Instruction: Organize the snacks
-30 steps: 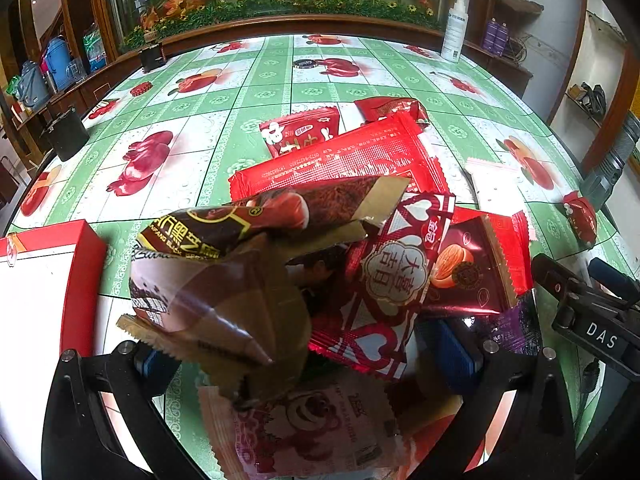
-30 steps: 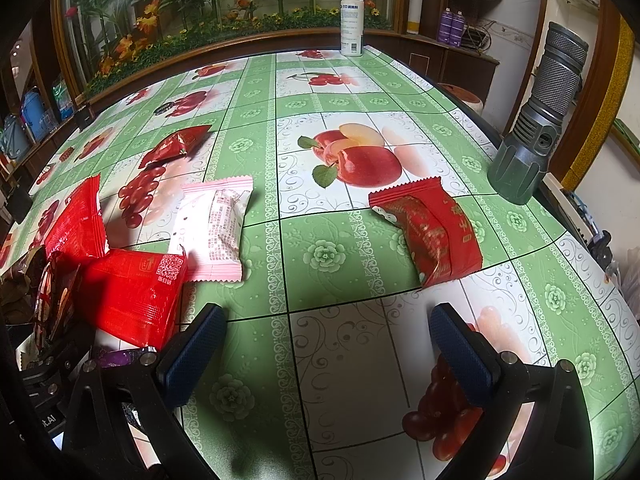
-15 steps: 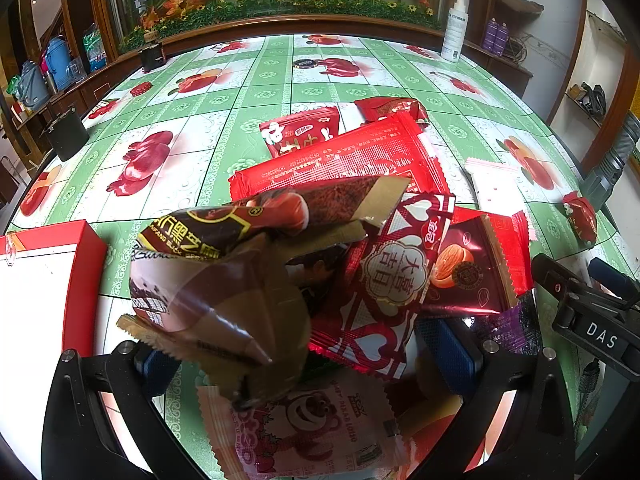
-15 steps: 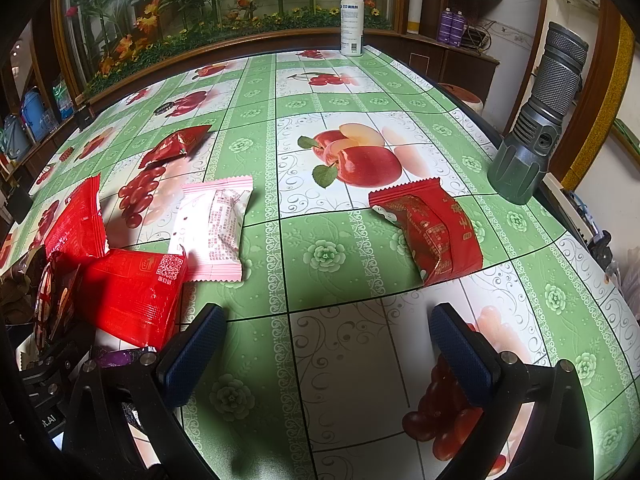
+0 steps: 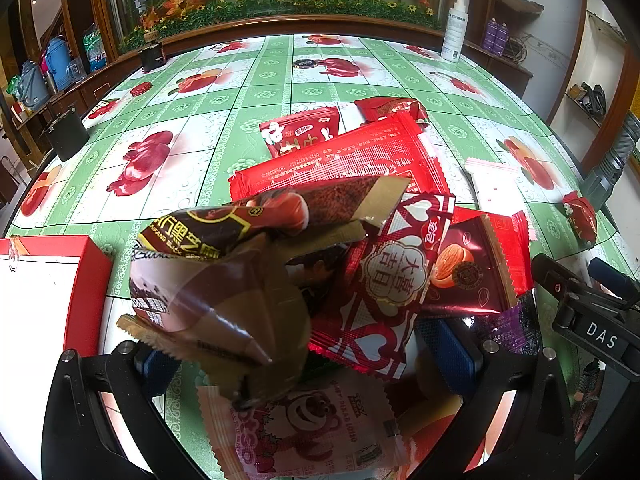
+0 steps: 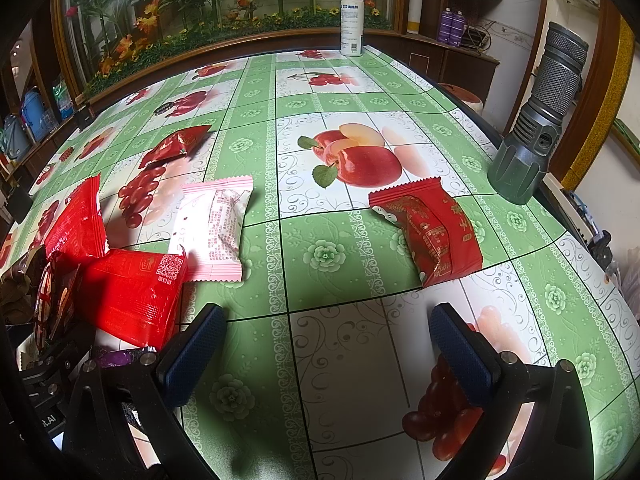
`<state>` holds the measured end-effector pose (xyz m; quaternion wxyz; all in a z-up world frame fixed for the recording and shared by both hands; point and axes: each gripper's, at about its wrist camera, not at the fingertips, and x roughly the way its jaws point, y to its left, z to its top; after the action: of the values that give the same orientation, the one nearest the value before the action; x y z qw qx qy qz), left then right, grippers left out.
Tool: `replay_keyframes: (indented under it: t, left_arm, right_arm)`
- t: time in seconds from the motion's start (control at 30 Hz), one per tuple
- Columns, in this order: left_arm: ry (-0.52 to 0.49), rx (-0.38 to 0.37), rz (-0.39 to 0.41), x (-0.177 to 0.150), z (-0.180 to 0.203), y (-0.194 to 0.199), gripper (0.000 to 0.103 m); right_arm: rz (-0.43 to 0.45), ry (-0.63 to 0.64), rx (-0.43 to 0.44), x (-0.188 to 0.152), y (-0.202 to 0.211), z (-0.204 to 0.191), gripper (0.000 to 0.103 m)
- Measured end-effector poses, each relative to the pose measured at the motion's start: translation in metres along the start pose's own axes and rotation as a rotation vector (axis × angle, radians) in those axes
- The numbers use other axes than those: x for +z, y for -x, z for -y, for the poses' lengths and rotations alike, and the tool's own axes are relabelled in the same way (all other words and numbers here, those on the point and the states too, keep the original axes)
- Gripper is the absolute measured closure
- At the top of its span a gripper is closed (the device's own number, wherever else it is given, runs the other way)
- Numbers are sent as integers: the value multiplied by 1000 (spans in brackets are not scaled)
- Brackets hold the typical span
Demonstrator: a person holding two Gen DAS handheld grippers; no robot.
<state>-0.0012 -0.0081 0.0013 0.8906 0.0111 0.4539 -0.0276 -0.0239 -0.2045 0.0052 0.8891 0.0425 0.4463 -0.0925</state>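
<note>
My left tongs [image 5: 304, 360] spread wide around heaped snack pile [image 5: 320, 264]; can't tell if pads actually pinch it. Brown wrappers [image 5: 224, 300] on top, heart-print red pack [image 5: 384, 280] beside them, pink bear pack [image 5: 312, 428] underneath. Red box [image 5: 48, 280] just left of pile. My right tongs [image 6: 324, 344] open, empty, above tabletop [image 6: 340, 272]. Loose red packet [image 6: 432, 232] ahead, pink packet [image 6: 216, 224] off to its left.

On the fruit-print table [image 6: 320, 264]: 1 pink snack packet [image 6: 214, 228]; 4 red snack packets [image 6: 430, 230] in the right wrist view; 1 white spray bottle [image 6: 351, 20]; 1 grey flashlight [image 6: 538, 120]; 2 purple cans [image 6: 452, 26]; 1 red box [image 5: 48, 300].
</note>
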Motion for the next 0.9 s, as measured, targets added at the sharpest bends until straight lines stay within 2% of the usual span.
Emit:
replay_keyframes:
  t: [0.47, 0.57, 0.67, 0.73, 0.9]
  left_arm:
    - [14, 11, -3, -1, 1, 0, 0]
    - [6, 2, -36, -2, -1, 3, 0]
    - [55, 9, -65, -6, -9, 13, 0]
    - [90, -3, -41, -11, -17, 29, 0]
    - [78, 54, 105, -30, -35, 84, 0]
  right_arm:
    - [0, -1, 0, 0, 0, -1, 0]
    - [0, 11, 8, 2, 0, 0, 0]
    - [-9, 30, 28, 2, 1, 1, 0]
    - [2, 19, 54, 0, 11, 3, 0]
    - [120, -10, 171, -9, 40, 6, 0]
